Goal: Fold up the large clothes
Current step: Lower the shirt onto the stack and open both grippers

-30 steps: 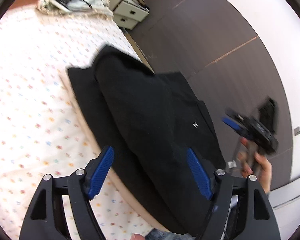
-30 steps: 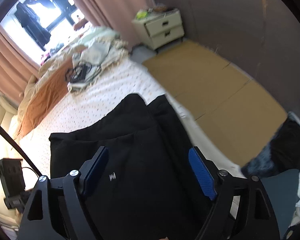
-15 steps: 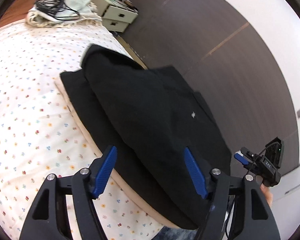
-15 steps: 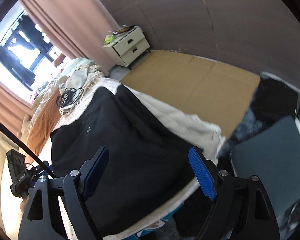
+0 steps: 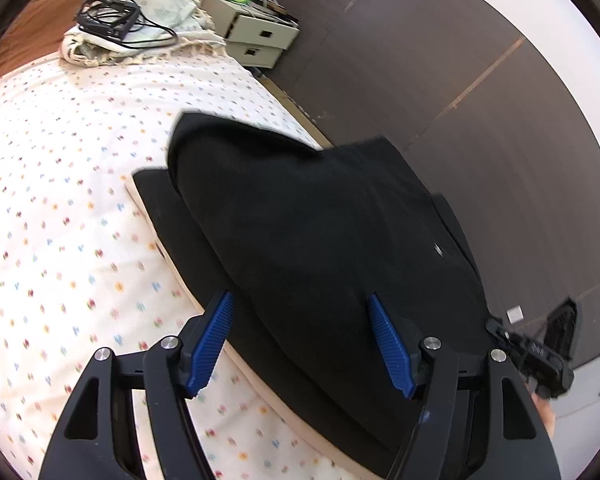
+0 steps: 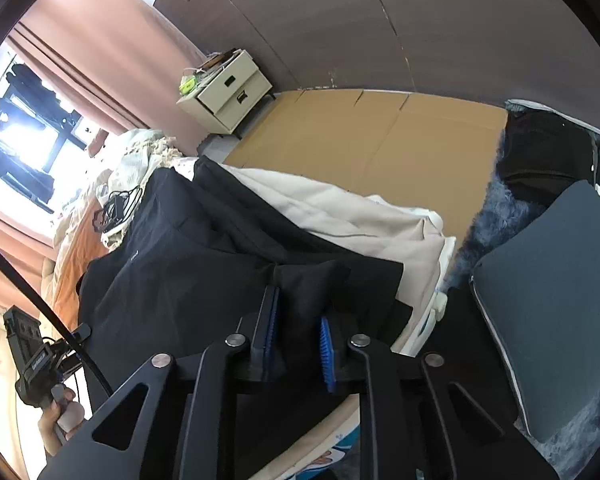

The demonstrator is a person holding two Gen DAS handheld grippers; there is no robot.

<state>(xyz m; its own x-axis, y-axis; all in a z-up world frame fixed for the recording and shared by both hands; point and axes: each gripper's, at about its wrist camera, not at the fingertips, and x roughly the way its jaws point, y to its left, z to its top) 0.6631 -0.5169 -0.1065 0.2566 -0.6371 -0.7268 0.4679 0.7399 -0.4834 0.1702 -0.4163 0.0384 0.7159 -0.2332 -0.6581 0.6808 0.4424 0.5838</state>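
A large black garment (image 5: 320,220) lies folded near the edge of a bed with a flower-dotted sheet (image 5: 60,200). My left gripper (image 5: 300,300) is open, its blue pads astride the garment's near edge without pressing on it. In the right wrist view the same garment (image 6: 172,256) spreads over the bed's corner. My right gripper (image 6: 298,308) is closing, and a bunched fold of the black fabric is pinched between its pads. The right gripper (image 5: 540,356) also shows at the garment's far corner in the left view. A hand holds the left gripper (image 6: 32,356) at the lower left of the right view.
A beige cloth (image 6: 340,208) lies under the garment and hangs off the bed. A pale nightstand (image 6: 228,92) stands by the dark wall, with cardboard (image 6: 380,140) on the floor. A blanket pile with black cables (image 5: 120,28) sits at the bed's far end. A grey cushion (image 6: 548,300) is at the right.
The right gripper's jaws went from wide apart to nearly together, with a fold of the black garment between them, and it rolled and dropped towards the bed corner. The left gripper edged closer to the garment.
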